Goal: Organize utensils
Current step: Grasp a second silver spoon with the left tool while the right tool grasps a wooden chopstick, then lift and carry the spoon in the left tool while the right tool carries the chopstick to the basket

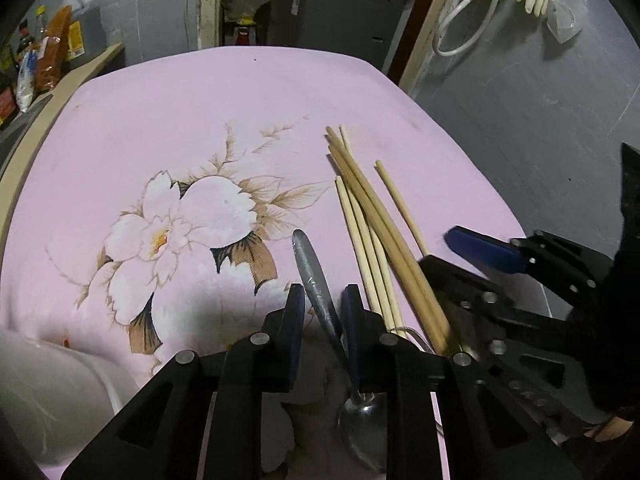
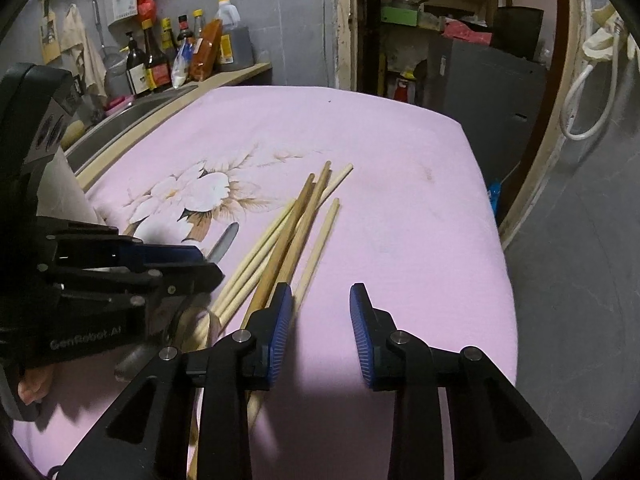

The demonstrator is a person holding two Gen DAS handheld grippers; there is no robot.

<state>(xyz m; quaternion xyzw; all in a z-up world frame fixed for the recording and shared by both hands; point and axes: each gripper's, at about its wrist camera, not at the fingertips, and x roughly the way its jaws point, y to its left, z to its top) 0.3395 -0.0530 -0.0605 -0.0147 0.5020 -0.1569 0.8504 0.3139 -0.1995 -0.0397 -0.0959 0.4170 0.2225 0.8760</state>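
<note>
A metal spoon [image 1: 312,264] lies on the pink flowered cloth [image 1: 200,120], bowl toward me and handle pointing away. My left gripper [image 1: 323,300] straddles its handle. The handle rests against the right pad and a thin gap shows at the left pad. Just right of it lies a bundle of several wooden chopsticks [image 1: 372,208]. My right gripper [image 2: 322,300] stands open over bare cloth with nothing between its pads. The chopsticks [image 2: 296,232] run under its left finger. From the right wrist view the left gripper [image 2: 212,266] enters from the left, with the spoon handle's tip [image 2: 226,240] poking out past it.
A white container [image 1: 40,392] sits at the near left of the table. Bottles and packets [image 2: 180,52] line a shelf beside a sink [image 2: 132,116] at the left. The table's right edge [image 2: 500,248] drops to a grey floor. A dark cabinet stands behind.
</note>
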